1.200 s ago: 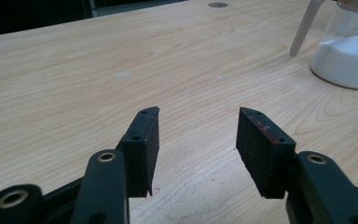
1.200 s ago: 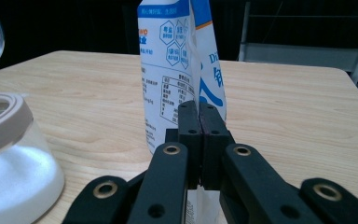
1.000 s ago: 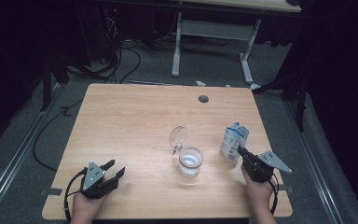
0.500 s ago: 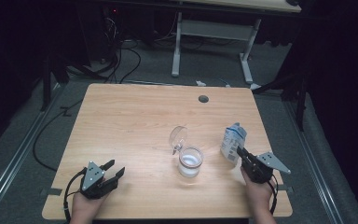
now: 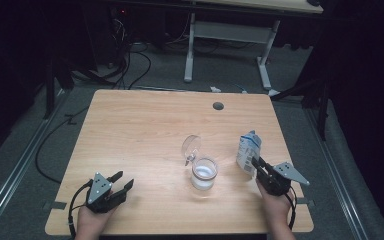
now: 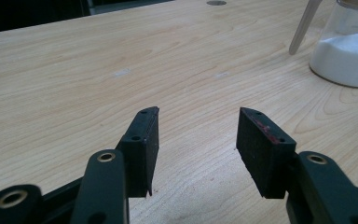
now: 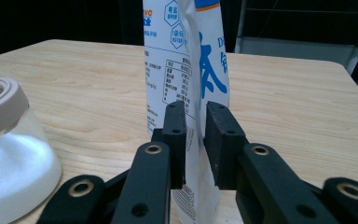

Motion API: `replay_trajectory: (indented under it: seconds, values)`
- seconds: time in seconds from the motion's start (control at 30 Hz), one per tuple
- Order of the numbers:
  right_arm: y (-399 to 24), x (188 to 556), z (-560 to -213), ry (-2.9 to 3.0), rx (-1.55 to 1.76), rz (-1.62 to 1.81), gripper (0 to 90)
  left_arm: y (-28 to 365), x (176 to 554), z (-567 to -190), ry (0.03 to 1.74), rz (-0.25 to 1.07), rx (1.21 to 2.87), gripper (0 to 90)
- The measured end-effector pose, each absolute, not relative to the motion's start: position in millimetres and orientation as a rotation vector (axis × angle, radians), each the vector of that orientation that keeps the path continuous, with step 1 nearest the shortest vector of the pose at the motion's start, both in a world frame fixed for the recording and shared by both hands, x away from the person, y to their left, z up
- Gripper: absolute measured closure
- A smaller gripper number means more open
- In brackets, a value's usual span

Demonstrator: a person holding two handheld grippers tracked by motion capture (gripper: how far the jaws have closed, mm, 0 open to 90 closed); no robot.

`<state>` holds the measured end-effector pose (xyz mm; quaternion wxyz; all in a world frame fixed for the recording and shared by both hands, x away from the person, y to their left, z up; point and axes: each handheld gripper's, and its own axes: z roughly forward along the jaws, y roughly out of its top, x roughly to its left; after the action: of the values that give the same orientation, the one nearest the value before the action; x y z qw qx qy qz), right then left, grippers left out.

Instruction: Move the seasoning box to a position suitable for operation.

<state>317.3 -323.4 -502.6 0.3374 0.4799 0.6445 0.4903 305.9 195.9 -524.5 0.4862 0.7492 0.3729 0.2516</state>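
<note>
So going left to right: the left gripper sits at the near left corner of the table, jaws standing wide with nothing between them, just bare wood in front of it in the left gripper view. Middle of the table there's a glass jar with white powder in the bottom, salt by the look of it, and its hinged lid flipped up and back, so the mouth is open. Just to the right of the jar stands the blue-and-white pouch, upright, near the right edge. The right gripper is right up against it: in the right gripper view the jaws are narrow and straddle the pouch's seam, and they've just been opening, so there's a sliver of gap and I'd say the pads aren't really pinching it anymore. My read is this is a let-go after standing the pouch down. To do it well, I'd open up all the way before backing off, pull straight back along the jaws so a pad doesn't snag the seam, and keep it slow, since a light bag like that could tip toward the jar.
</note>
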Motion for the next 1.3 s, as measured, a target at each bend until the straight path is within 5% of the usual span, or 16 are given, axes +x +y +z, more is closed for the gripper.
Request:
replay_trajectory:
  seconds: [0.67, 1.3]
  values:
    - [-324.4, 317.3, -506.6, 1.67, 1.296, 1.228, 55.8, 193.0, 307.2, -525.7, 0.915, 0.596, 1.839, 50.3]
    - [-321.5, 280.2, -518.0, 1.756, 1.327, 1.162, 53.2, 180.9, 317.2, -528.5, 0.952, 0.599, 1.842, 51.1]
